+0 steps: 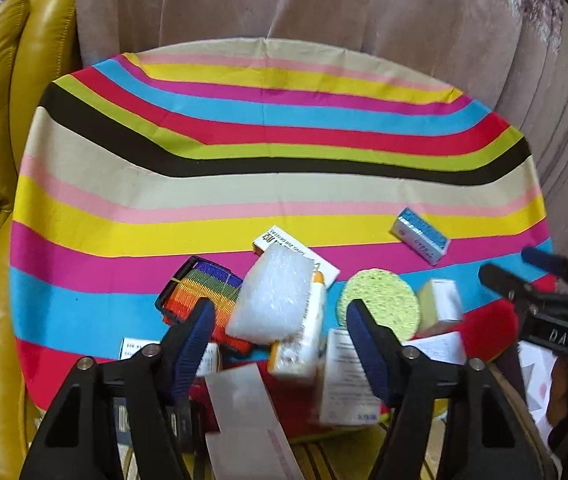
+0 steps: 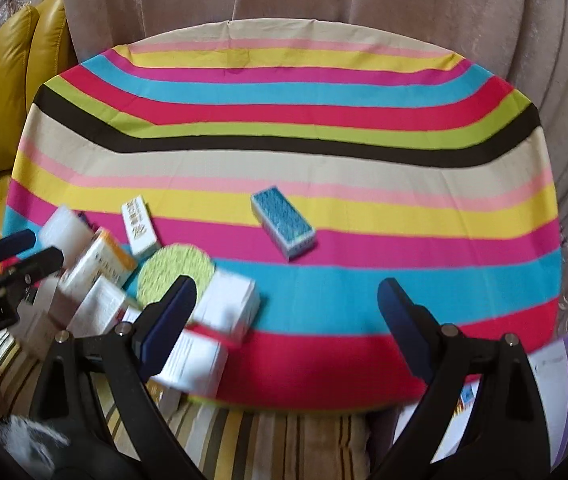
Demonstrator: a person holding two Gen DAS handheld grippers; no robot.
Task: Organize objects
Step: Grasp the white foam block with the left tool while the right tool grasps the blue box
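Note:
A heap of small things lies at the near edge of the striped tablecloth (image 1: 244, 184). My left gripper (image 1: 280, 312) stands open above it. A white foam block (image 1: 272, 296) and an orange-and-white box (image 1: 304, 344) lie just beyond the gap, untouched by the pads. A rainbow-striped item in a black frame (image 1: 200, 292) lies by the left finger, a round green sponge (image 1: 380, 304) by the right one. My right gripper (image 2: 288, 286) is open over bare cloth, with a white box (image 2: 228, 304) beside its left finger. A blue box (image 2: 284, 226) lies alone farther back.
More white cartons (image 1: 344, 376) and a paper slip (image 1: 244, 420) hang over the table's near edge. A yellow leather armchair (image 1: 0, 160) stands at the left, and a beige curtain (image 1: 324, 8) hangs behind the table. Papers (image 2: 552, 380) lie at the near right.

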